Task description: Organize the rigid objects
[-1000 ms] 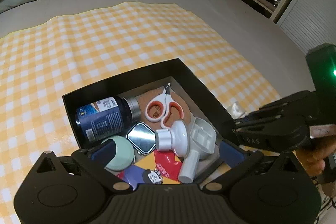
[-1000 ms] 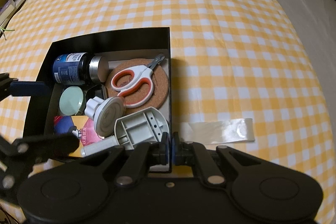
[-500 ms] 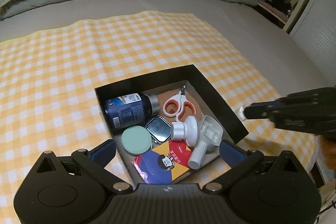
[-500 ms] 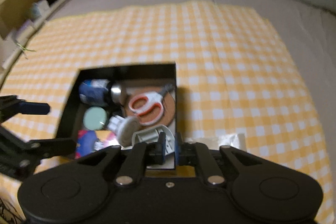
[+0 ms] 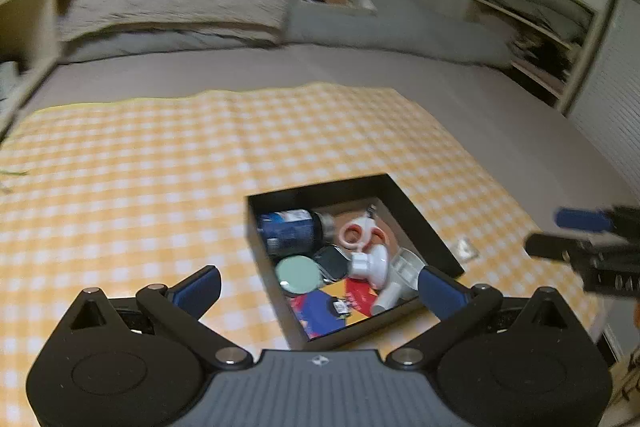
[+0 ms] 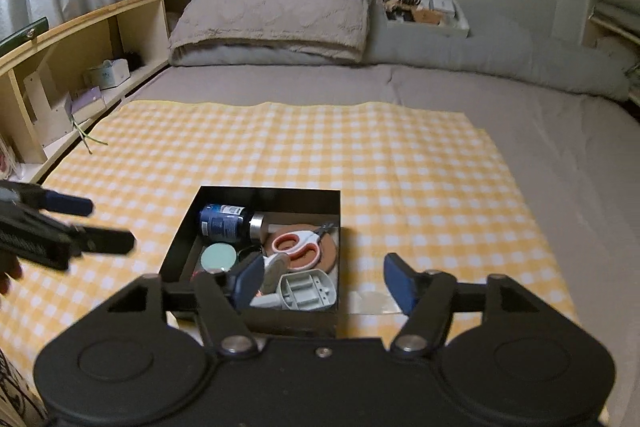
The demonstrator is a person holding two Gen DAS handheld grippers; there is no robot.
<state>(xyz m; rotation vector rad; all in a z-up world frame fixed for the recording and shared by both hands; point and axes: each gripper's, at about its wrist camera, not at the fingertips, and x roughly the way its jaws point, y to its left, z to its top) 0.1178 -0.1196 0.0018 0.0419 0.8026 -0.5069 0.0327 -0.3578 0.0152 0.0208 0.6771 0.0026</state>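
A black box (image 5: pixel 420 223) (image 6: pixel 272 193) sits on a yellow checked cloth (image 6: pixel 400 167). Inside lie a blue bottle (image 5: pixel 290 231) (image 6: pixel 224 223), orange-and-white scissors (image 5: pixel 360 235) (image 6: pixel 298 245) on a cork coaster (image 6: pixel 326 257), a mint round lid (image 5: pixel 298 273) (image 6: pixel 218 257), a white knob piece (image 5: pixel 370 265), a grey plastic part (image 6: pixel 306 291) and a colourful card (image 5: pixel 328 307). My left gripper (image 5: pixel 318 287) (image 6: pixel 100 223) hangs open above the box's left side. My right gripper (image 6: pixel 323 281) (image 5: pixel 560 235) is above the near right corner, its jaws opening with nothing between them.
A clear plastic strip (image 6: pixel 372 301) (image 5: pixel 466 249) lies on the cloth right of the box. The cloth covers a grey bed with a folded blanket (image 6: pixel 276 19) and a white tray (image 6: pixel 424 11) at the back. A wooden shelf (image 6: pixel 80 59) runs along the left.
Both grippers have lifted and drawn back from the box, which looks smaller. The right gripper's jaws, shut before, have spread apart. The left gripper stays open.
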